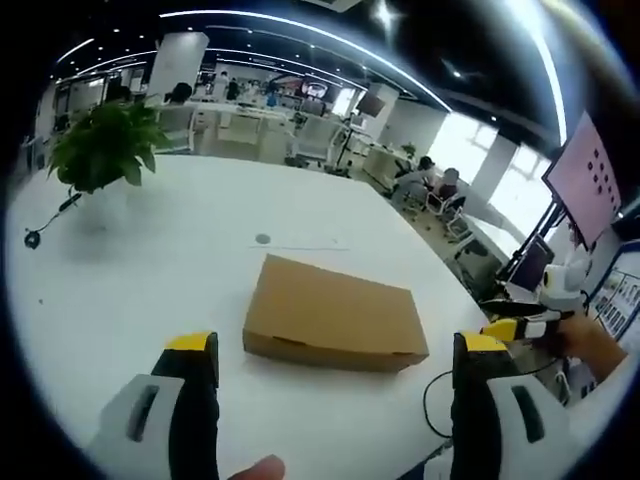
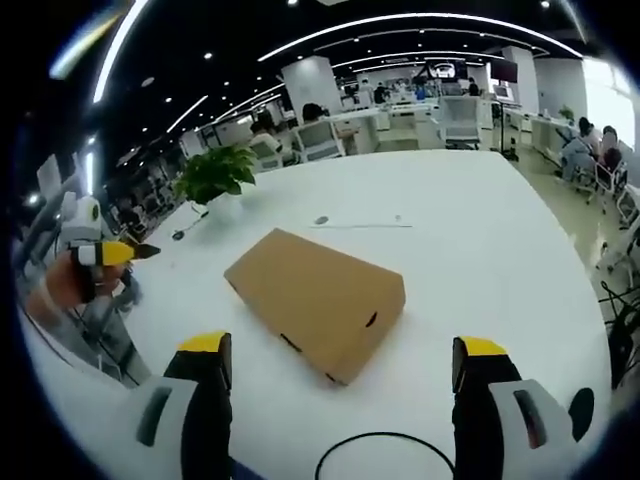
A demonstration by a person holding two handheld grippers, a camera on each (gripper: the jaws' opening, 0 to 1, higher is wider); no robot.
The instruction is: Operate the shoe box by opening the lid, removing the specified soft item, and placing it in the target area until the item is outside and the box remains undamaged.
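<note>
In the left gripper view the left gripper [image 1: 335,385] stands with its jaws spread wide and nothing between them, hovering over the near part of the desk [image 1: 150,270]. In the right gripper view the right gripper [image 2: 345,395] is likewise wide apart and empty, with a black cable [image 2: 380,445] looping on the desk between its jaws.

Just beyond both sets of jaws lies the box [image 1: 335,315] — plain brown cardboard, lid shut, flat on the desk, roughly midway across it and well clear of every edge. Neither gripper touches it. The soft item is presumably inside; it cannot be seen.

Risks from here, as I judge them: the lid looks like thin card with small tuck slots along the front wall [image 2: 372,320], so prying at one corner or squeezing the wall could crease or tear it. The box looks light and the desk smooth — lifting the lid with one gripper while the other does not hold the base down would likely drag or tip the whole box. The cable could snag a jaw on the approach.

Farther off, a potted plant [image 1: 105,145] stands near the far left corner, out of the way.
</note>
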